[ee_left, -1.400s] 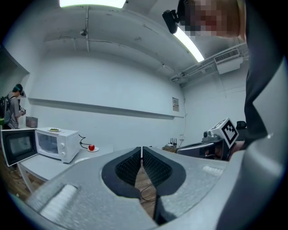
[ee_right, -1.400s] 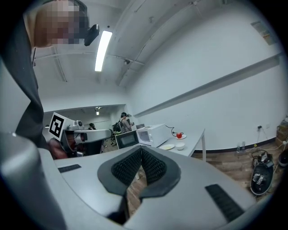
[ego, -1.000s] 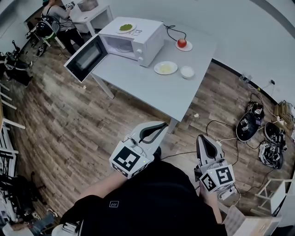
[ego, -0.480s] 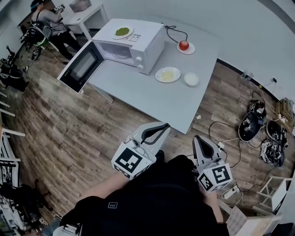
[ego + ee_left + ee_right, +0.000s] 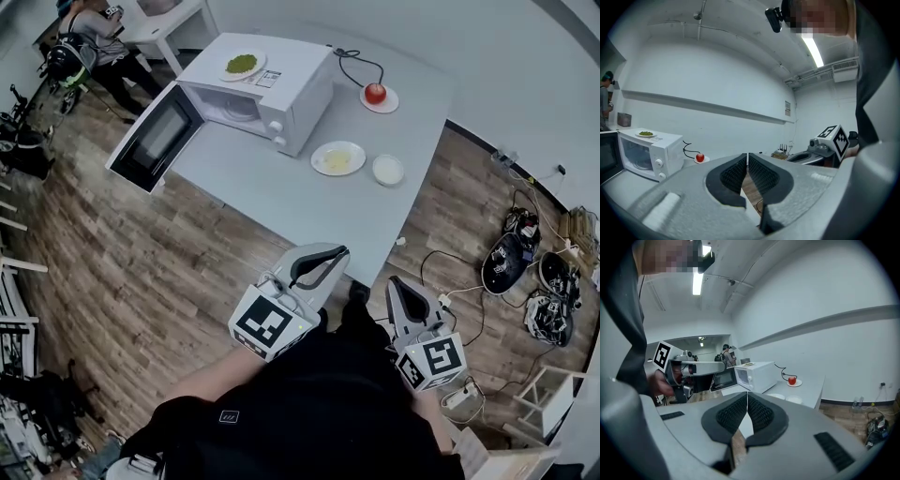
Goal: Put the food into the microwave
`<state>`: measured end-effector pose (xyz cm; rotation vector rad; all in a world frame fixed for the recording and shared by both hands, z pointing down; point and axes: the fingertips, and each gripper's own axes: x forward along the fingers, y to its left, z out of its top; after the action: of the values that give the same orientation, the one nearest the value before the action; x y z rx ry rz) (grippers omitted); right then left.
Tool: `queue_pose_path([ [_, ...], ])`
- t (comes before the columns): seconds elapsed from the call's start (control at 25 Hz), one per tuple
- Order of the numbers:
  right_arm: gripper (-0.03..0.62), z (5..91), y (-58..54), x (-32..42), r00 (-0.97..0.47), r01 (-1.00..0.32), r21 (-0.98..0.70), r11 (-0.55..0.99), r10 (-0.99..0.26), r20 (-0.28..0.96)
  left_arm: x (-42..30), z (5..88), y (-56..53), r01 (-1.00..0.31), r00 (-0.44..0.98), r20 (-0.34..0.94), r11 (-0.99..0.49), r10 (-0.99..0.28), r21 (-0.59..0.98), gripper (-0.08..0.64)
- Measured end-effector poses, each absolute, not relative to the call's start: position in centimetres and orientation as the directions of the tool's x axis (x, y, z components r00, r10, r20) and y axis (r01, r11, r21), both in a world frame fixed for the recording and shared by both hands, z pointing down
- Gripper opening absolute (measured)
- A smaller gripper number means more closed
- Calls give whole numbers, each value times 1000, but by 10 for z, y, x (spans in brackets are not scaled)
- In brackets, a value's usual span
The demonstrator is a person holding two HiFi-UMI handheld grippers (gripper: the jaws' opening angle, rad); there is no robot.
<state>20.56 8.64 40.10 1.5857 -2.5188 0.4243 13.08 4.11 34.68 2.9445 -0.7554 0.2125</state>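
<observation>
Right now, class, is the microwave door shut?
No: in the head view the door stands swung wide from the microwave, leaving the cavity exposed.

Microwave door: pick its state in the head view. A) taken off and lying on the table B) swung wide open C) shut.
B: the door stands swung wide out from the front of the microwave.
</observation>
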Motion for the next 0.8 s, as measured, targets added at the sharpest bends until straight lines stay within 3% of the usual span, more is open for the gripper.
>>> queue_pose_path([
  [0.36, 17, 408, 3, 257, -459, -885, -59, 461, -846, 270, 183, 355, -26, -524, 840, 191, -850, -507, 47, 21],
  [0.8, 18, 444, -66, 298, -543, -802, 25, 597, -746, 387, 238, 370, -93, -614, 774, 218, -788, -594, 35, 21],
])
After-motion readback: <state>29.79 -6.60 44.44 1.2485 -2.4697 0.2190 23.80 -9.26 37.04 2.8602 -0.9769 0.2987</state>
